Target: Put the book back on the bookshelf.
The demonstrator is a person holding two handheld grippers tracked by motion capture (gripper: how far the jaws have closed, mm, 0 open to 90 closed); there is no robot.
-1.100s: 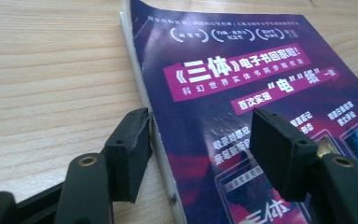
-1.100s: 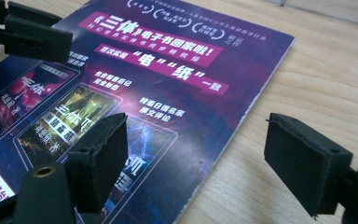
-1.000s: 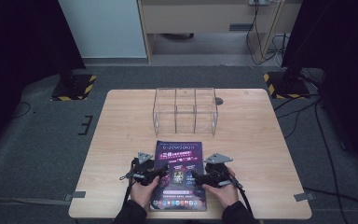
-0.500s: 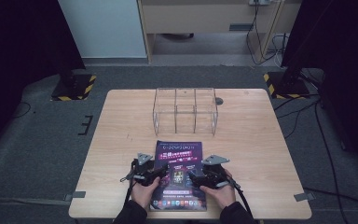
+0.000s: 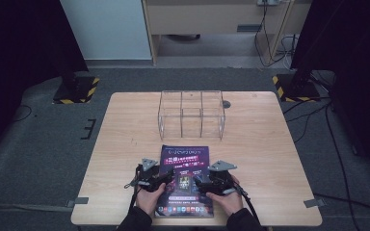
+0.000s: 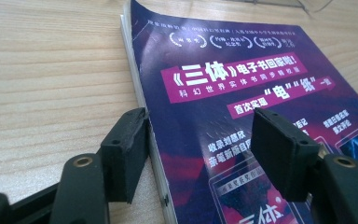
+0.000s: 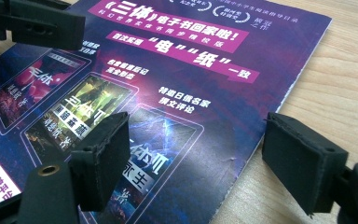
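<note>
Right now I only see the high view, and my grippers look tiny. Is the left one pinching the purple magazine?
Observer: No. In the left gripper view the left gripper is open, straddling the magazine's left edge. One jaw is over the table and one is over the cover.
Operator: And the right one?
Observer: The right gripper is open too, straddling the right edge. It is not pinching anything.
Operator: Is the magazine fat?
Observer: No. Up close, its edge shows a thin stack of white pages, lying flat.
</note>
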